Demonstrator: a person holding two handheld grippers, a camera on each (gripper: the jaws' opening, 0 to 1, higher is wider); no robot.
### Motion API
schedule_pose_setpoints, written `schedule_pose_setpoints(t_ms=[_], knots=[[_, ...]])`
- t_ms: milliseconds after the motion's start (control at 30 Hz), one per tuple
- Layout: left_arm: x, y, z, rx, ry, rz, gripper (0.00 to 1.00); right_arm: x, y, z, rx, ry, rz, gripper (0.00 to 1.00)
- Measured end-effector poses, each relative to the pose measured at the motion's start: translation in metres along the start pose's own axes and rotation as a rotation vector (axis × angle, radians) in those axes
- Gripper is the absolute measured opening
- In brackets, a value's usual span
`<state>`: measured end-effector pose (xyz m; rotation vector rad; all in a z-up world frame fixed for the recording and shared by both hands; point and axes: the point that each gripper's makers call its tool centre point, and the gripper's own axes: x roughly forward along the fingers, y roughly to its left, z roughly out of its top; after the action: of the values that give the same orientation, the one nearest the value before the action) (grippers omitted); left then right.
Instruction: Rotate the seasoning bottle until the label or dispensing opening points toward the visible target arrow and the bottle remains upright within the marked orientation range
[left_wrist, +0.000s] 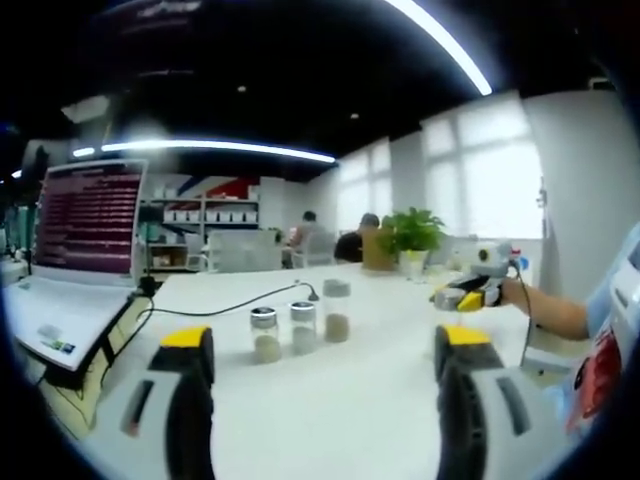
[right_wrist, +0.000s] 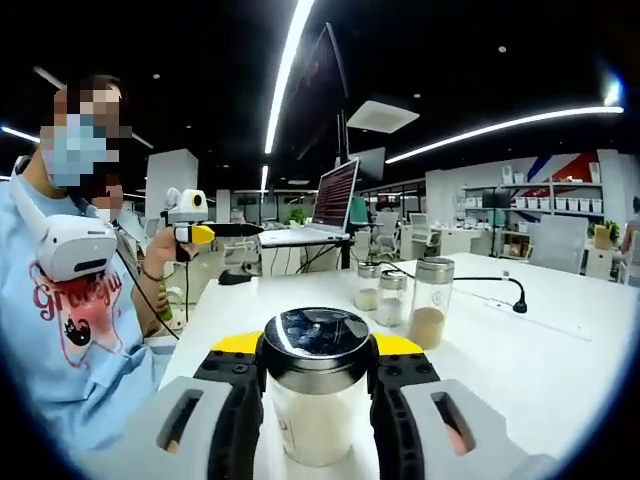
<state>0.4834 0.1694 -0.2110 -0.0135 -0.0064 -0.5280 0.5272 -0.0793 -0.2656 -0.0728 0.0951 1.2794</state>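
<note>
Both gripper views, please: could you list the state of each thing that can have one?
Left gripper: open, holding nothing.
Right gripper: shut on the seasoning bottle.
Seasoning bottle: upright, lid on, between the jaws.
Three jars: upright on the table, lids on, partly filled.
Laptop: open, screen lit.
Black cable: lying loose on the table.

White table (left_wrist: 380, 330), silver-lidded clear seasoning bottle (right_wrist: 316, 395), black grippers with yellow-tipped jaws, pale blue shirt (right_wrist: 60, 340)
</note>
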Motion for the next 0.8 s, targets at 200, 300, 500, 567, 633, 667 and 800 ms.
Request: schedule_pose_setpoints(t_ms=[200,300,500,567,633,667,800], knots=[[0.0006,-0.0016,0.0003,-0.014,-0.005,-0.009,0.97,0.0,-0.0015,0.0,0.0,-0.014,-0.032,0.39],[0.0001,-0.0016,0.0016,-0.015,-0.011,-0.009,0.97,0.0001,-0.0023,0.0002,0.002,-0.029,-0.06,0.39],[0.0005,-0.0016,0.0014,-0.02,-0.012,-0.008,0.97,0.0011,-0.0046,-0.0002,0.003,-0.034,-0.142,0.39],[0.0013,-0.0022,0.0012,-0.022,-0.012,-0.011,0.97,0.0014,-0.0059,0.0005,0.014,-0.028,-0.17,0.39],[0.0018,-0.0029,-0.0002,-0.022,-0.007,-0.013,0.97,0.0014,-0.0075,0.0004,0.014,-0.029,-0.183,0.39],[0.0019,-0.0031,-0.0006,-0.023,-0.006,-0.014,0.97,0.0012,-0.008,0.0003,0.014,-0.032,-0.185,0.39],[0.0012,-0.003,0.0002,-0.026,-0.01,-0.015,0.97,0.0014,-0.0086,0.0007,0.013,-0.043,-0.189,0.39]])
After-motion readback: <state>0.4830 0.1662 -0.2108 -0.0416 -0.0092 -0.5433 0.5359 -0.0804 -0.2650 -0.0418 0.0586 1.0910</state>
